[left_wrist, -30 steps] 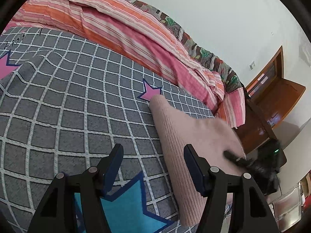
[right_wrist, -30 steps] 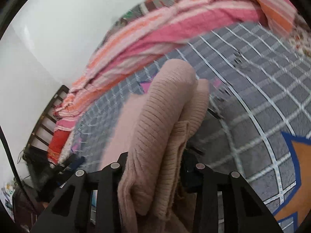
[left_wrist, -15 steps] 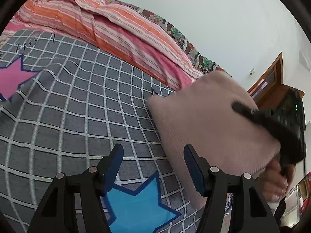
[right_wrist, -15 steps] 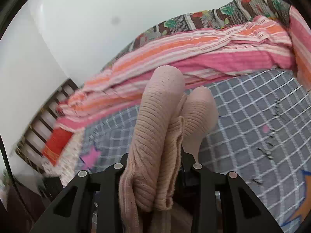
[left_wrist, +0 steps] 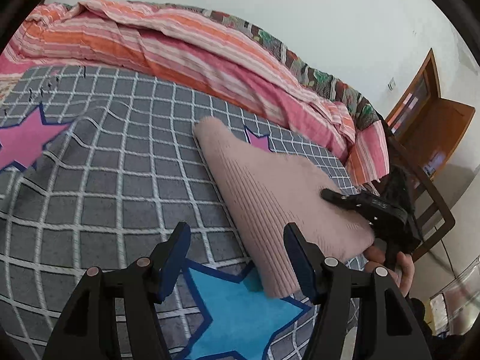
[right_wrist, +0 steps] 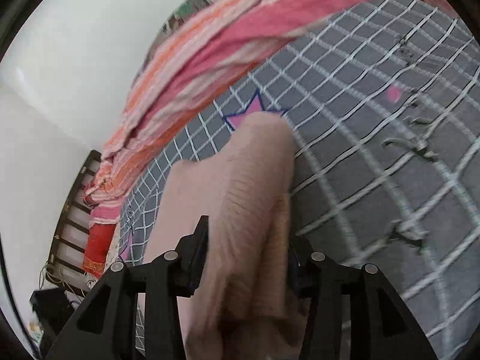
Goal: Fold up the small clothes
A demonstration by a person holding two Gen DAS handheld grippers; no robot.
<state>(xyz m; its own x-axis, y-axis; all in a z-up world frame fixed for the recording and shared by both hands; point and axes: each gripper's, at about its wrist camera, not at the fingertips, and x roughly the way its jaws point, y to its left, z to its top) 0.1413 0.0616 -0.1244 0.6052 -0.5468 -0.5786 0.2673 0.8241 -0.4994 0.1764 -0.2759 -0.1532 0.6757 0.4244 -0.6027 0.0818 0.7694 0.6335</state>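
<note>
Nearest in the left wrist view: left gripper (left_wrist: 237,258) tilted down over the bed (left_wrist: 90,180), jaws standing moderately wide with nothing between them, above the blue star (left_wrist: 240,309) on the grey checked cover; same gap as a second ago. Just beyond its right finger: folded pink knit garment (left_wrist: 270,198), lying on the cover toward the bed's right edge, far corner beside a small pink star (left_wrist: 259,142). At that edge: right gripper (left_wrist: 345,199), one black finger laid over the garment's near corner, a hand (left_wrist: 399,270) wrapped around the handle below.

Nearest in the right wrist view: right gripper (right_wrist: 246,258) angled down, jaws opening, garment (right_wrist: 240,210) between them; whether the pads press cannot be told through the blur. Half a second ago lifted clear of the cover in a tight pinch; now lowered onto the bed. Farthest: striped quilt (left_wrist: 180,45) bunched along the bed's far edge.
</note>
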